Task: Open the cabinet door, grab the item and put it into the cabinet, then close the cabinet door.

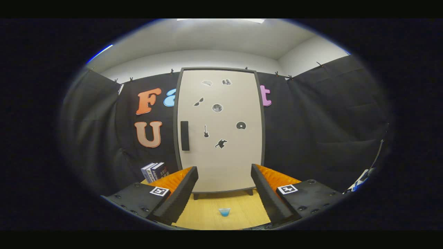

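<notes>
Black cloth (311, 131) hangs all around as the backdrop, pinned up with little clips along its top edge, and above it you can see a plain white wall and ceiling. Down at the bottom of the frame there's a light wood table (207, 216).

Dead centre stands the cabinet (221, 166), a tall cream-coloured thing with a dark frame and short dark feet sitting on the table. Its door is shut. On the left side of the door, about mid-height, there's a dark upright handle (184, 135). The door front has a scatter of small stickers (217, 108) on it: a guitar shape, a disc, a round one, sunglasses and a couple more up near the top. Too small to make out much beyond that.

Lower left of the frame, just left of the cabinet and against the cloth, a few books (154, 171) stand upright on the table, partly hidden behind the left finger.

The gripper (224, 193) sits at the bottom, fingers spread wide apart and holding nothing. Each finger body has a little square black-and-white marker (287, 189) on top.

The item here is a small blue cup (224, 212), sitting upright on the table at bottom centre, in the gap between the two fingers but touching neither. It's in front of the cabinet, clear of its feet.
</notes>
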